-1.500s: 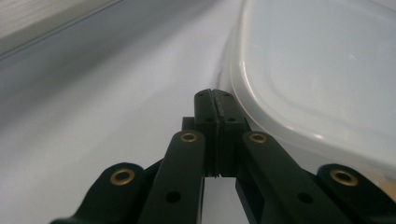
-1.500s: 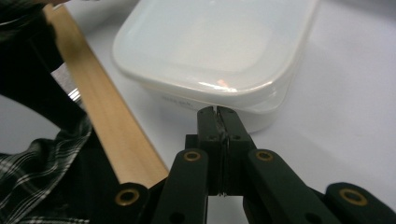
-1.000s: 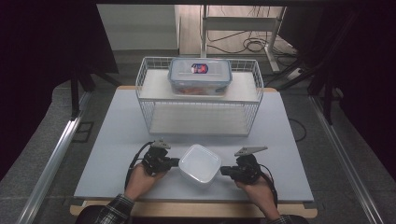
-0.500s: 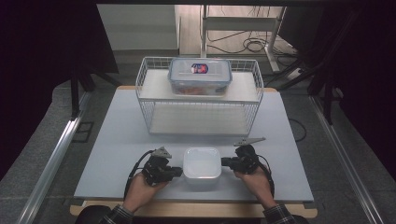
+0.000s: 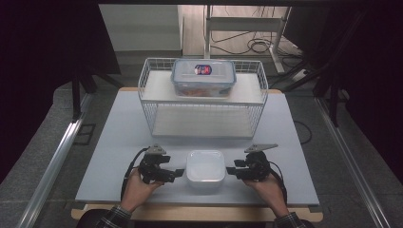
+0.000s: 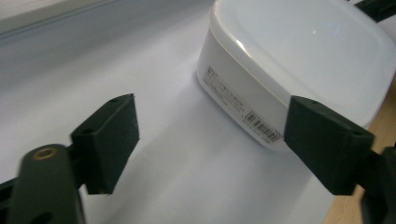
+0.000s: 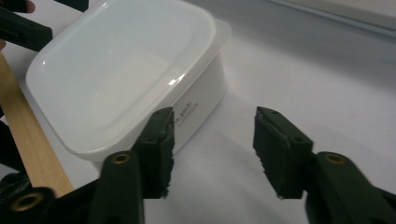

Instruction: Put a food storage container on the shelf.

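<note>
Counting first, we see two claws, one white tub [image 5: 205, 166], one wire rack [image 5: 202, 97] and one lidded box [image 5: 203, 77] with a red-and-blue label on the rack's top shelf. The tub sits upside down, base up and rim on the counter [image 5: 114, 137], near the front edge and between our hands. It is close to square with rounded corners, so we can name no long axis; its sides run square with the counter's edges. In the left claw's view a barcode label shows on the wall facing that claw.

Our left claw [image 5: 178, 173] lies just left of the tub and points at it; its jaws have just been opening and now stand wide apart, nothing between them but bare counter. Our right claw [image 5: 230, 170] lies just right of the tub, pointing back at it; its jaws have also just been opening and stand apart, holding nothing, one pad near the tub's wall.
</note>
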`<action>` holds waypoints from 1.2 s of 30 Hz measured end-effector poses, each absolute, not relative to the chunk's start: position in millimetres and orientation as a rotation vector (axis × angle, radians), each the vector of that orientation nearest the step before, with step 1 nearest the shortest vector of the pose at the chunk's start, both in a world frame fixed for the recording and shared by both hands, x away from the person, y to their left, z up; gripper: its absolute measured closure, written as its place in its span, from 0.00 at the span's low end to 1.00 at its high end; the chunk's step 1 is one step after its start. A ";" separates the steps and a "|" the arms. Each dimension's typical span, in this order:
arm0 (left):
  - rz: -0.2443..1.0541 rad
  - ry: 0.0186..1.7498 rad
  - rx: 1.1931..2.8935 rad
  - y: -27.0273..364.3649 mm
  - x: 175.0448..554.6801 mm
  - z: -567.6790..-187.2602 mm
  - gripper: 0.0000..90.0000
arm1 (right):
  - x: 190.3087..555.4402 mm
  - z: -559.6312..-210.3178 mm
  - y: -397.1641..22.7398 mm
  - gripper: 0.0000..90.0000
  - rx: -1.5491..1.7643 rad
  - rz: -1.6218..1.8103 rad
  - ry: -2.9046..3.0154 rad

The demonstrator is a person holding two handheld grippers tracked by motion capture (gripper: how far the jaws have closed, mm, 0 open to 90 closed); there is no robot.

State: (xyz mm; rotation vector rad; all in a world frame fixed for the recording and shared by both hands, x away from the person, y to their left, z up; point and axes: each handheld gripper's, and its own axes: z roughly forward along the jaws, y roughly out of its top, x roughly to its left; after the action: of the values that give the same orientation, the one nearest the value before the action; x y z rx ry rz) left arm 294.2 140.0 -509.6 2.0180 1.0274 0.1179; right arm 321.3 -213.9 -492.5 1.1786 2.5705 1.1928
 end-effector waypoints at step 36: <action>0.026 0.927 2.043 106.4 304.7 -499.9 0.20 | 320.5 -479.9 -187.9 0.32 1.160 1.276 2.596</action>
State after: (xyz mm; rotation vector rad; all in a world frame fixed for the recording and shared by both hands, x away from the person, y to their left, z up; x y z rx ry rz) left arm 304.7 106.4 -499.9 2.0434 0.9270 0.0261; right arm 320.5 -187.9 -479.9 1.1599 2.5964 1.2761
